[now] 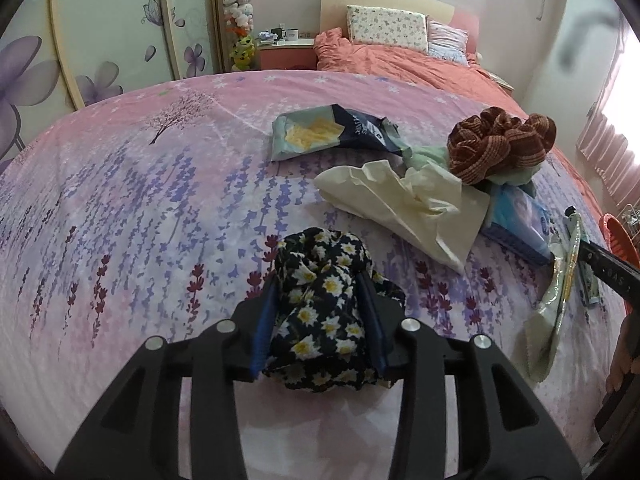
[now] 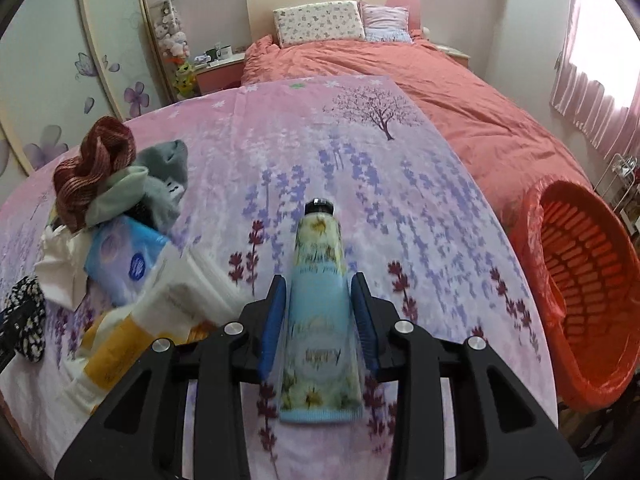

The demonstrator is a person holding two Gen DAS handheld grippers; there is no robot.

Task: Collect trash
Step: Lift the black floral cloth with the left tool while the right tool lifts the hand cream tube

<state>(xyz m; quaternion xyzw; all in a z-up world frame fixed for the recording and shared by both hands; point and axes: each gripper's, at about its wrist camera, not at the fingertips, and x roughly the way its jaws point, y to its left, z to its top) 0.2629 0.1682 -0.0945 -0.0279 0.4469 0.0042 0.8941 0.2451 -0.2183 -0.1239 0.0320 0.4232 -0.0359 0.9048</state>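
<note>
Trash spread on pink lavender-print bedsheet (image 1: 120, 208); both grippers loaded.
Right gripper (image 2: 319, 312) clamps pale-blue floral squeeze tube (image 2: 318, 300), frame centre; left gripper (image 1: 318, 300) straddles black daisy-print cloth bundle (image 1: 320, 292), grip unclear. Red slatted basket (image 2: 580, 280) right.

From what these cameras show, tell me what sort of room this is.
A bedroom, most likely: a bed with a coral duvet and patterned pillow, a bedside table holding mugs, and a flower-painted wardrobe.
</note>
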